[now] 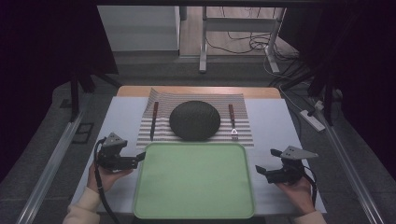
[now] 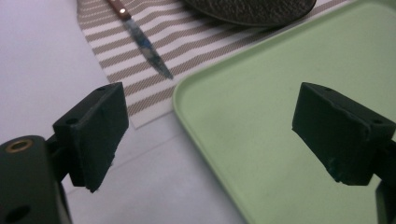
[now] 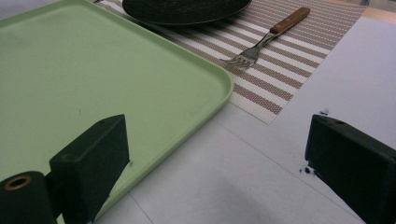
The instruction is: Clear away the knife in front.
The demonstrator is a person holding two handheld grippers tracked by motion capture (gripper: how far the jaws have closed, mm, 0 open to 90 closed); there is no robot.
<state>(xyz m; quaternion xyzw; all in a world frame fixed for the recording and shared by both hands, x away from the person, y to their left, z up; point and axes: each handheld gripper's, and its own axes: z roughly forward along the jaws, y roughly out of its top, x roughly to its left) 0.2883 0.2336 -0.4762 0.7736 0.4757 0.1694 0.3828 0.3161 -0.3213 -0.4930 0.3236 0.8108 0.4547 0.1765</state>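
High view: the green tray (image 1: 194, 179) is seen near, flanked by the left gripper (image 1: 138, 160) and right gripper (image 1: 259, 170), both wide open and empty; an approach is judged underway, each rim to be straddled next.

White table (image 1: 121, 116) bearing a green tray (image 1: 194, 179) at its near edge and a striped placemat (image 1: 159, 100) toward its far edge, the two just touching.
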